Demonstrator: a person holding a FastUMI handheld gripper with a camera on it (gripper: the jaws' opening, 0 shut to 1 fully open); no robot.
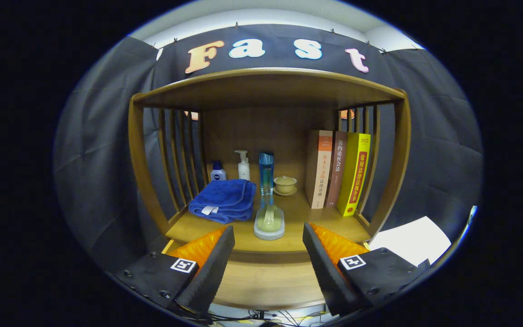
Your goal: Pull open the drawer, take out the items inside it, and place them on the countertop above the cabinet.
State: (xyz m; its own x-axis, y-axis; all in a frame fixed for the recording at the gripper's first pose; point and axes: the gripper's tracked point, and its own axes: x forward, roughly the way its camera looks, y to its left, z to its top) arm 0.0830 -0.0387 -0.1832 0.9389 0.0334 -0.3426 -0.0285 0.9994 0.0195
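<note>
While claw (268,254) open, bottle (266,175) ahead.

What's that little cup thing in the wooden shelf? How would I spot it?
Look in the wooden shelf, beyond the open gripper. On its floor, between the tall blue bottle and the row of upright books, sits a small lidded cup on a saucer. It is the shelf's lowest, roundest, palest item.

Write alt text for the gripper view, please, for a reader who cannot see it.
The gripper hangs open and empty before a wooden shelf unit. Just beyond its fingers stands a clear bottle, with a folded blue towel beside it and three upright books opposite.
</note>
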